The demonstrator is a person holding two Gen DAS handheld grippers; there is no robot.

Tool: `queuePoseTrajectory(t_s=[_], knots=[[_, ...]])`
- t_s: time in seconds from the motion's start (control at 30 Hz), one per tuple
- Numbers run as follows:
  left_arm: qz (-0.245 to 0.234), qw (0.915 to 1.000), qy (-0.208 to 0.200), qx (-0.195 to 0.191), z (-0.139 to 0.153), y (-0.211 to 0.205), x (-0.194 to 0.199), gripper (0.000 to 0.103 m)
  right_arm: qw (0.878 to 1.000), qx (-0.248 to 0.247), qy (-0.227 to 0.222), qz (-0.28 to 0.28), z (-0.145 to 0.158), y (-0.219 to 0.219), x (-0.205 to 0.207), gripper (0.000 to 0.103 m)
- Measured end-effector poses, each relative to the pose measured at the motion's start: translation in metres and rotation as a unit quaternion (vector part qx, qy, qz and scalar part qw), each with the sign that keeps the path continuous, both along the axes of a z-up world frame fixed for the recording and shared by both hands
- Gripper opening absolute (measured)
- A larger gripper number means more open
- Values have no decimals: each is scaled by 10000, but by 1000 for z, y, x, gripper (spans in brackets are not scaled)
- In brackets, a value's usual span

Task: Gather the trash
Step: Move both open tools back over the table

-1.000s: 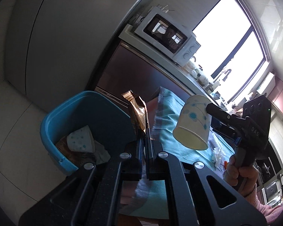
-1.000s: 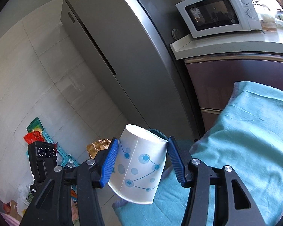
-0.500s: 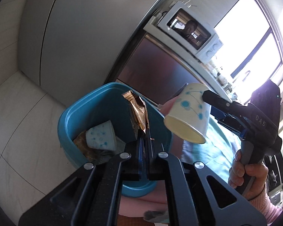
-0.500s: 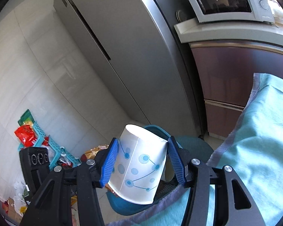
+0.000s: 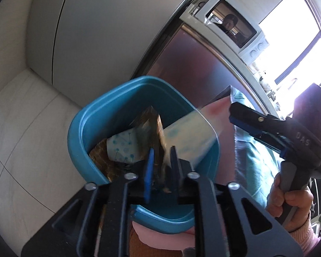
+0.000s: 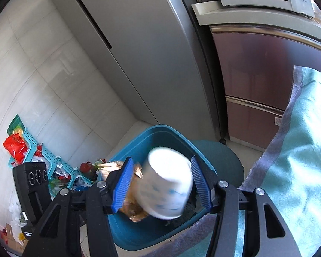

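1. Teal plastic bin, oblong, standing on pale floor tiles beside a tall grey refrigerator; it is already holding one white paper cup with blue dots and brown wrappers.
2. White paper cup with blue line-and-dot print, blurred, appearing to be dropping mouth-down over the bin's opening; it is lying between the right gripper pads without clearly touching either.
3. Right gripper: blue ribbed pads standing apart, wider than the cup, so it is judged to be releasing.
4. Gold foil snack wrapper, blurred, sitting upright in the narrow gap of the left gripper; jaws are slightly parted, and whether they are pinching it I cannot tell.
5. Teal cloth, covering a table at the right.
6. Progress, as a judgement: two items are going in now; further trash on the table is not showing, so the remainder is unknown.
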State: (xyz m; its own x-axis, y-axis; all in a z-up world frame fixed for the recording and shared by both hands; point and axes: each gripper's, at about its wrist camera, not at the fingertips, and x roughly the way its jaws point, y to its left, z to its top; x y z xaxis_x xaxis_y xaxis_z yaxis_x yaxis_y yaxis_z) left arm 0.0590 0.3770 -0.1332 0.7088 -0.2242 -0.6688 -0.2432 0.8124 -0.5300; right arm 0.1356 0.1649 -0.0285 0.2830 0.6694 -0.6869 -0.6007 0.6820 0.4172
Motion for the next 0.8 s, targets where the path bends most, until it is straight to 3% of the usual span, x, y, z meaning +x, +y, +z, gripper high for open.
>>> queuePoseTrajectory(t_s=[0.03, 0.27, 0.43, 0.6, 0.8], knots=[[37, 10000, 34, 26, -3, 0, 1, 26, 10000, 4, 7, -8, 0, -1, 0, 55], [27, 10000, 70, 47, -10, -3, 1, 27, 9999, 147, 20, -15, 4, -15, -3, 57], [-156, 9996, -195, 152, 10, -17, -5, 33, 9994, 324, -92, 19, 17, -33, -16, 61], [-628, 9957, -607, 308, 38, -51, -14, 42, 9982, 456, -400, 34, 35, -64, -38, 64], [-1589, 9814, -1001, 407, 62, -120, -20, 46, 9956, 558, -719, -232, 54, -121, -63, 65]])
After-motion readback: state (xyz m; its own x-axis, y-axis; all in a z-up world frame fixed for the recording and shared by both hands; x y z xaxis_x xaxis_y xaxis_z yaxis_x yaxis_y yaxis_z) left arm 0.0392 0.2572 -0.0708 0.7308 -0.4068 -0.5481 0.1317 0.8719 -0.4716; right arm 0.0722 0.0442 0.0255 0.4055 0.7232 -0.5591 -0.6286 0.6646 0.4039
